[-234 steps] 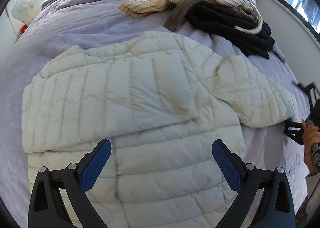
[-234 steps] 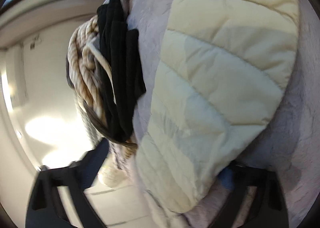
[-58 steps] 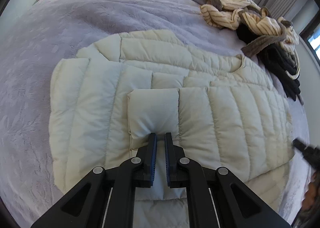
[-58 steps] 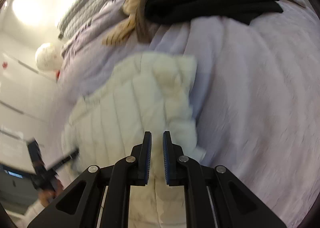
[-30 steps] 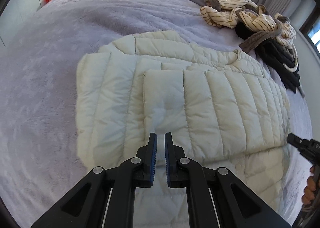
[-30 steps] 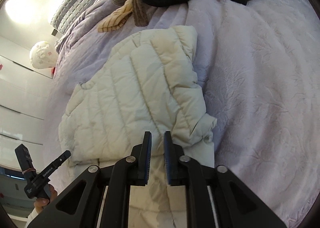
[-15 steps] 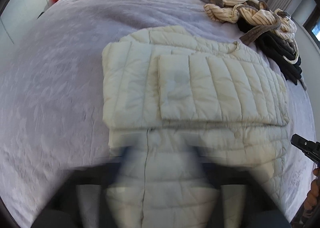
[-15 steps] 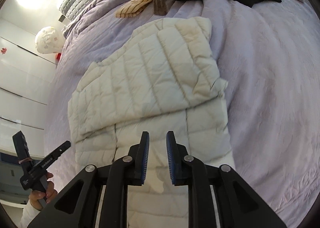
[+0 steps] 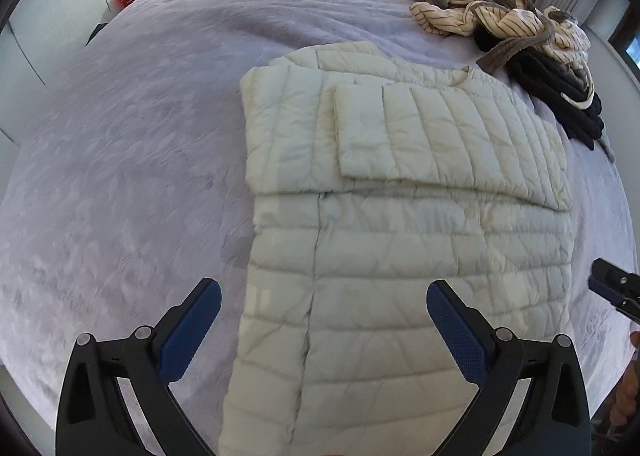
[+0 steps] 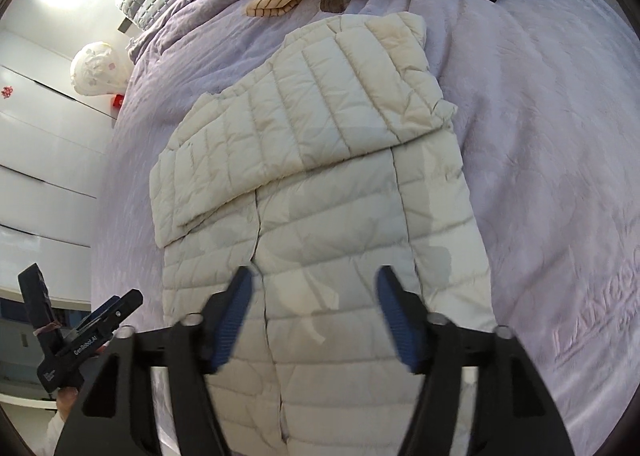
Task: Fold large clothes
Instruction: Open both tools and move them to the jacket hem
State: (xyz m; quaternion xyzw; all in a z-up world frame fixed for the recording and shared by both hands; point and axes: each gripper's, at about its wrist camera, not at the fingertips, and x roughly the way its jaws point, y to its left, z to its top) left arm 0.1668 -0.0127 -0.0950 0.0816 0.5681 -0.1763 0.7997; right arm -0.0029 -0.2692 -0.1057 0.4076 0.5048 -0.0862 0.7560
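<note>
Puffer jacket [image 9: 404,224] lies flat on the bed [image 9: 120,144] directly ahead of the left gripper [image 9: 322,316] and right gripper [image 10: 316,312], both spread wide and empty; slippery quilted sleeves, already crossed, may slide during the next fold.

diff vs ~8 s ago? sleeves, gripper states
The right sleeve, earlier sprawled out sideways, now lies folded across the white puffer jacket. Both grippers closed around 2 s ago and are open again: left gripper, right gripper, holding nothing. The striped top and black clothes haven't moved.
</note>
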